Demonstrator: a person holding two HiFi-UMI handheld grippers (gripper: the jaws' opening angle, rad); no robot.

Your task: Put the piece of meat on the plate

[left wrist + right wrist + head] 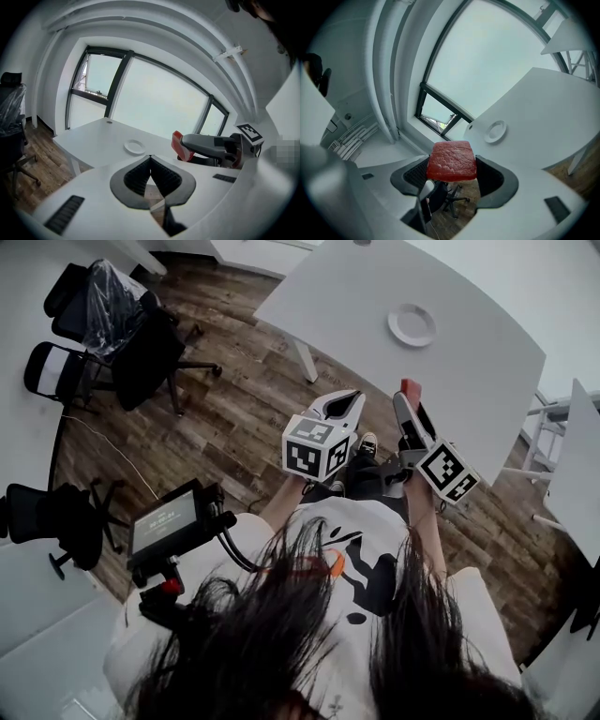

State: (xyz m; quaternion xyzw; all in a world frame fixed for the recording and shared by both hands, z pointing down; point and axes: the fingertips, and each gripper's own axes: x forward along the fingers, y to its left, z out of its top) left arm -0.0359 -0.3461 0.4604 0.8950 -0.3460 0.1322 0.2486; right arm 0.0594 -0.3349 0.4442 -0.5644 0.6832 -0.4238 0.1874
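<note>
Right claw: the right gripper (453,164) is pinching the piece of meat (451,160), one dark ribbed pad on each side of it.
Meat: a red, squarish slab with a bumpy top. It's up in the air between the jaws and not resting on anything. From the left gripper view it sticks out at the tip of the right gripper.
Left claw: the left gripper (150,161) has its pads pressed together at the tips, with nothing in between.
How they sit: in the head view both grippers are side by side in front of the person, each with its marker cube (317,448) facing the camera. The left one is just beside the right and not touching the meat.
Plate: a small round white plate (412,324) with nothing on it. It sits out on the table (356,296), inset from every edge and well apart from the meat.
Table: white top, white leg, one corner pointing at the wood floor (234,418).
Further out: black office chairs (141,343) off past the table's left corner, one draped in clear plastic, and a big window (154,93) behind the table's far edge.
Near the person: a small screen (164,521) on a mount, down on the left.
</note>
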